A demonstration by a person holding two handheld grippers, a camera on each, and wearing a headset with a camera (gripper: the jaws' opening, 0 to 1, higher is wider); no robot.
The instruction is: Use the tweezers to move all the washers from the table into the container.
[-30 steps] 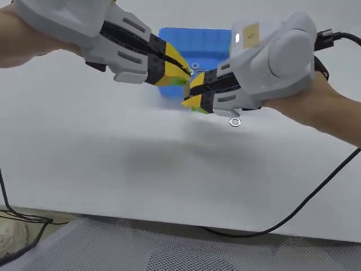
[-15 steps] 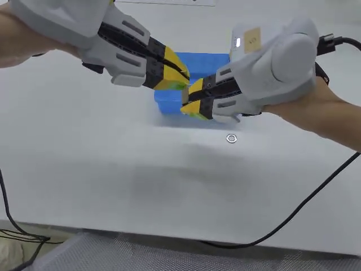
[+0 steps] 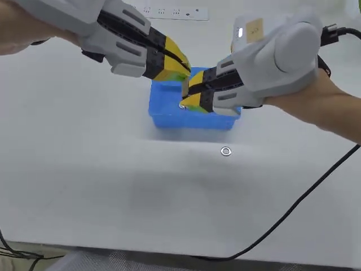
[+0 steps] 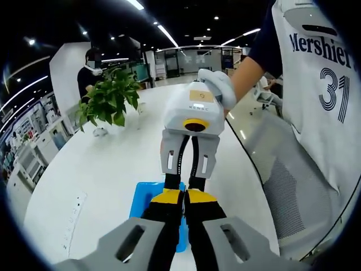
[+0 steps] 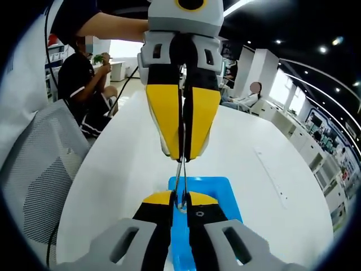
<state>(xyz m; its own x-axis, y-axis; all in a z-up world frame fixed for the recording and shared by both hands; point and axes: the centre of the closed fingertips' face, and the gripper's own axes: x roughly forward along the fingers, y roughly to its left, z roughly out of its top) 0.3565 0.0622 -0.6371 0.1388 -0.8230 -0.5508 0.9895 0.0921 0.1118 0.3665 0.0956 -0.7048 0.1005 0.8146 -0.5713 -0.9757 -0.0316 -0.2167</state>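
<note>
Yellow-tipped left gripper (image 3: 181,70) clamps thin metal tweezers (image 5: 180,180) over the blue plastic container (image 3: 163,117). The right gripper (image 3: 189,97) sets its jaws beside their tips; its grip is unclear.

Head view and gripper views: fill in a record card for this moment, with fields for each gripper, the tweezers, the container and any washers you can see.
left gripper: shut on the tweezers, above the container
right gripper: jaws closed in on the tweezers' lower end
tweezers: run from the left gripper down to the right gripper, tips over the container
container: blue, on the table
loose washer: on the table in front of the container, apart from it
small ring: in the container, probably a washer
</note>
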